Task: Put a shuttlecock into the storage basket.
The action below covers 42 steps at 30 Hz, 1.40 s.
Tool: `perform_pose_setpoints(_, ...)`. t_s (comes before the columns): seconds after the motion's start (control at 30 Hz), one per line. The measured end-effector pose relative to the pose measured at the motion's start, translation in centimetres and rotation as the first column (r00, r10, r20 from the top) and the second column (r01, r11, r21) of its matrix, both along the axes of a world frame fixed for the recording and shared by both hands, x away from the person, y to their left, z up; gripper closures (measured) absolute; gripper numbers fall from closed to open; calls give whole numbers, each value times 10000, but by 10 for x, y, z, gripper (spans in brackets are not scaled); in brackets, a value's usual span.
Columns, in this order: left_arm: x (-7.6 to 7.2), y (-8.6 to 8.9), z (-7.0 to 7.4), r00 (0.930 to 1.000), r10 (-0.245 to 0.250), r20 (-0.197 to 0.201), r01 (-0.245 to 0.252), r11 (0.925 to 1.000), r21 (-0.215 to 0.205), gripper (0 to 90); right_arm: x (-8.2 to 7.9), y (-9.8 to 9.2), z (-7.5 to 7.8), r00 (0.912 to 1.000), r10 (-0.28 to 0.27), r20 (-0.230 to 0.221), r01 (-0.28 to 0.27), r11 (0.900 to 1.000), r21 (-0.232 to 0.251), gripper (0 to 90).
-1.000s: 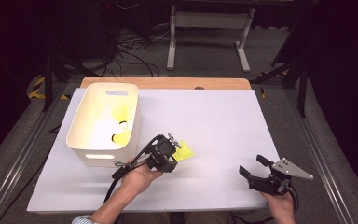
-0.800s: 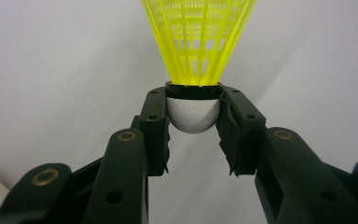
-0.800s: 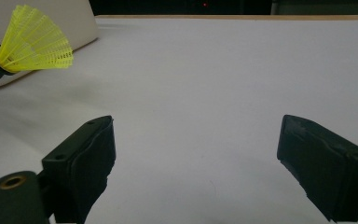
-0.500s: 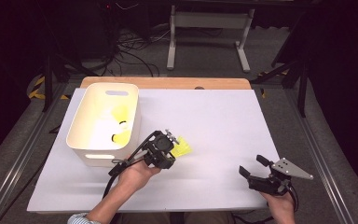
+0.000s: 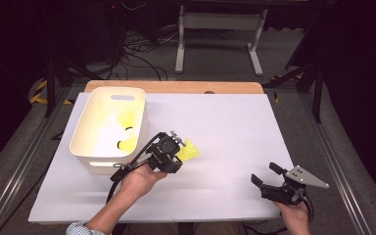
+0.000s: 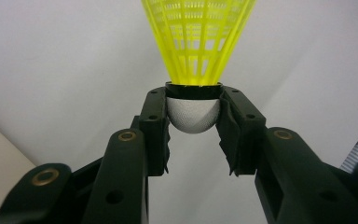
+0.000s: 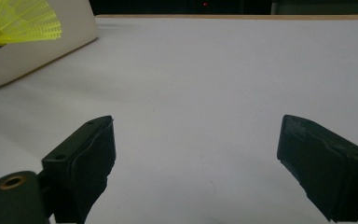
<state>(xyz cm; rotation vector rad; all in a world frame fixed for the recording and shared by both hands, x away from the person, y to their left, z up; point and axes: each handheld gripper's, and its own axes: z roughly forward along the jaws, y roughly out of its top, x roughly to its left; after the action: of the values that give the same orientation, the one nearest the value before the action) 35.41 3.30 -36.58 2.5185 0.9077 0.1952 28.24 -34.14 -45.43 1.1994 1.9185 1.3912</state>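
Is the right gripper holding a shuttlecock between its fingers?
No. In the right gripper view the right gripper stands wide open over the bare white table, with nothing between its fingers.

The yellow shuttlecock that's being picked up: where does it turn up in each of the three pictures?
High view: the yellow shuttlecock lies just right of the white bin, at the tip of the left gripper.
Left gripper view: top centre, skirt pointing up, its white cork pinched between the jaws.
Right gripper view: top left corner, skirt fanned out.
Shared landmark: the white bin beside it, seen in the high view and the right gripper view.
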Motion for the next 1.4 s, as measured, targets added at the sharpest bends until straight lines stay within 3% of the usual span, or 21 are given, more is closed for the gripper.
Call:
perform_pose_setpoints(0.97, 8, 11, 34, 9997, 216, 117, -213, 9995, -239, 657, 0, 0, 0, 10000, -16, 2, 16, 10000, -5, 122)
perform_pose_setpoints(1.4, 10, 15, 43, 9993, 358, 131, -353, 9989, -315, 656, 0, 0, 0, 10000, -17, -3, 17, 10000, -11, 122)
